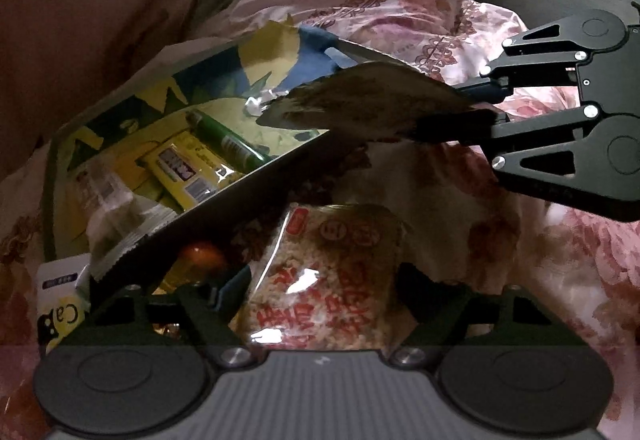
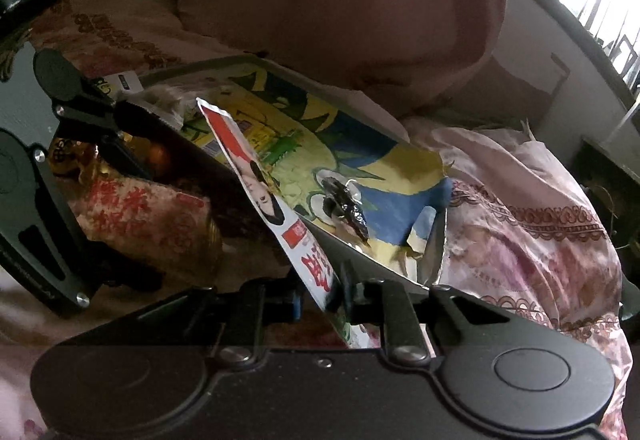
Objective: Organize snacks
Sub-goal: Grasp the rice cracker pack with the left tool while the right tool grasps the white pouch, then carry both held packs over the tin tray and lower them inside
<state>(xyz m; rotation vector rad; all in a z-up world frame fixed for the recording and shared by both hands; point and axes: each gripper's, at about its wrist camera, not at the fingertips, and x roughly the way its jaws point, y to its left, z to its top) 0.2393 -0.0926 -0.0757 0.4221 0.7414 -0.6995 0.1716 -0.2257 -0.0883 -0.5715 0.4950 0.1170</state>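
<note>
Glossy plastic makes up the flat snack packet (image 2: 280,200) that the right gripper (image 2: 316,298) pinches, its two blue-padded fingers (image 2: 294,304) pressed against the packet's opposite faces near one end. That packet is thin and long, printed in white and red; seen from the right wrist, its long axis runs away from the fingers, up and to the left, with its crimped far end out over the open box (image 2: 360,168). In the left wrist view the same packet (image 1: 368,104) shows edge-on and dark, sticking out leftward from the right gripper (image 1: 494,102) above the box's near wall.

The box (image 1: 68,144) is a shallow cardboard tray with a glossy lining printed in yellow, green and blue cartoon shapes (image 1: 272,52). It is tilted, and inside lie a green tube (image 1: 228,138), a yellow bar wrapper (image 1: 188,172) and a crumpled clear bag (image 1: 116,212).

Between the left gripper's (image 1: 320,296) spread fingers lies a clear, lumpy bag of puffed rice cake (image 1: 332,280) with red lettering; whether the pads press on it cannot be told. It rests on soft, floral bedding (image 1: 580,260), just beside the box.
</note>
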